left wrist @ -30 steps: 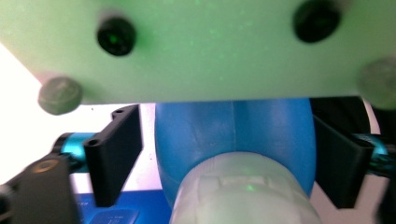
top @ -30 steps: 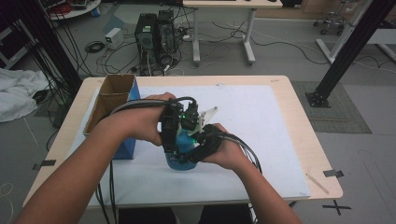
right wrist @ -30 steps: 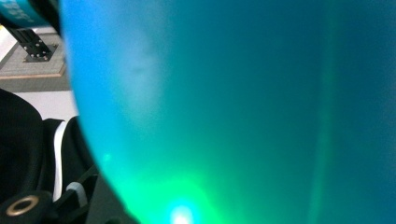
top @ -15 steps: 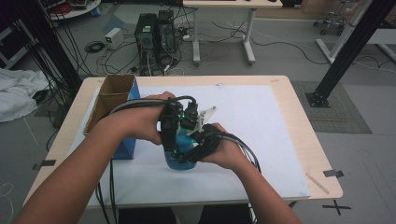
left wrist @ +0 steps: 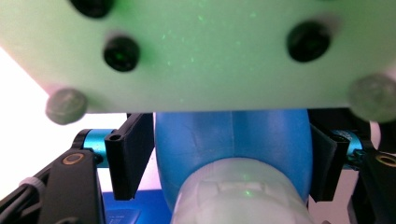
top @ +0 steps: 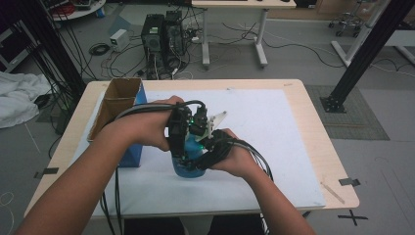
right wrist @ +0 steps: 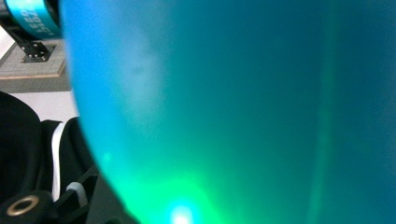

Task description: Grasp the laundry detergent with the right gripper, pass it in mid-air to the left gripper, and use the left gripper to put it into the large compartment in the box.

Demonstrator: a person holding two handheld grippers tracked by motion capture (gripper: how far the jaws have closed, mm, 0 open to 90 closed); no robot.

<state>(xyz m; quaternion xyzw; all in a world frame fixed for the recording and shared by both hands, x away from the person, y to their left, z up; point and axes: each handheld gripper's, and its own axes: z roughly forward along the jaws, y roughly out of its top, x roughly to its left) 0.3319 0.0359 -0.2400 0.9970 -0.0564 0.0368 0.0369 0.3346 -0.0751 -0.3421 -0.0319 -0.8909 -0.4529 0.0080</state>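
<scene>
My high view looks forward and down from above the near table (top: 303,147) edge, arms entering at the bottom. My left gripper view looks along its jaws, very close to the blue bottle (left wrist: 233,140) at frame centre. My right gripper view is pressed closer still to it (right wrist: 233,102). All three views share that bottle (top: 188,164).

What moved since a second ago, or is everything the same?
Nothing moved that I can see. Both hands keep their grippers on the blue bottle, the left gripper at its top, the right gripper at its side. The cardboard box stayed put.
</scene>
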